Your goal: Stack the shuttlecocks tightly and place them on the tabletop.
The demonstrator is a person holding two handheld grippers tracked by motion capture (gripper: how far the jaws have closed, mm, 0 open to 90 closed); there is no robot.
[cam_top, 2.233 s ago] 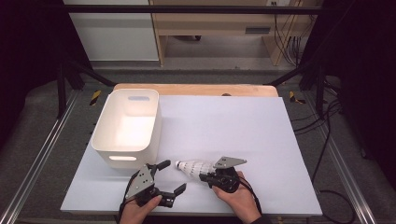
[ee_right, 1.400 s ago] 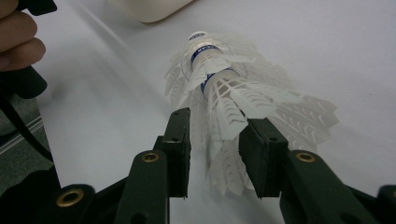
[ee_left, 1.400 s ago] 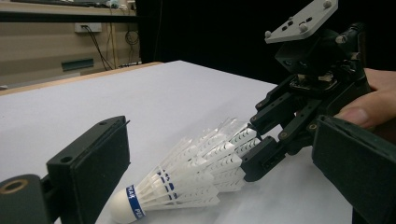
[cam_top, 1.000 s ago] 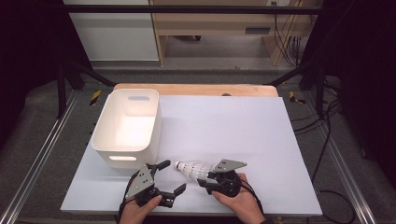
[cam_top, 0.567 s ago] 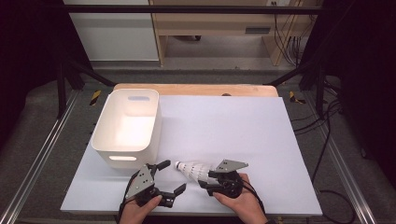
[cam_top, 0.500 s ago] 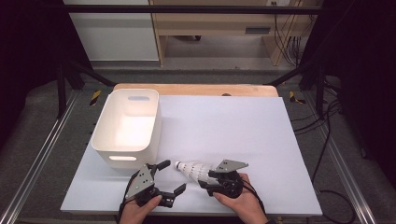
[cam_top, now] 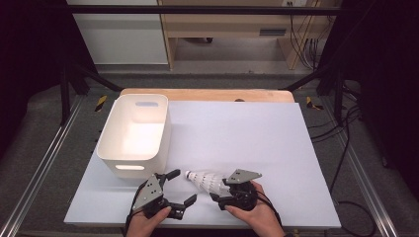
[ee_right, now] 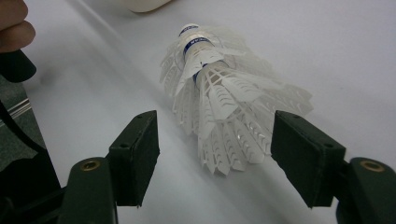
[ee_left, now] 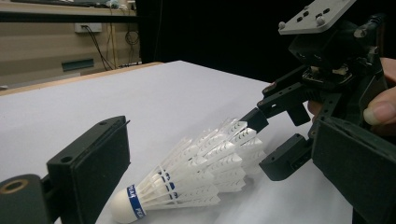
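Right gripper (cam_top: 221, 190): jaws spread wide, gripping nothing, held low at the near edge of the table (cam_top: 247, 133) in the person's right hand (cam_top: 252, 215). Shuttlecock stack (cam_top: 205, 180) lies on its side on the white table surface, feather skirts pointing at this gripper, cork tip away toward the white bin (cam_top: 134, 133). In the right gripper view the skirt end of the stack (ee_right: 224, 107) sits between the two jaws, closer to the right one; there is a visible gap to each pad, no contact seen. The stack looks like several white plastic shuttlecocks nested together, with a blue band near the cork.

Left gripper (cam_top: 177, 186): jaws also apart, empty, held in the left hand (cam_top: 148, 222) just left of the stack. In the left gripper view the cork end (ee_left: 123, 205) lies near the left jaw, stack body (ee_left: 201, 163) running away between the jaws toward the right gripper (ee_left: 275, 140) beyond. Cannot tell if the cork touches the jaw.

Bin: sits at the table's left side, open top; nothing seen inside it.
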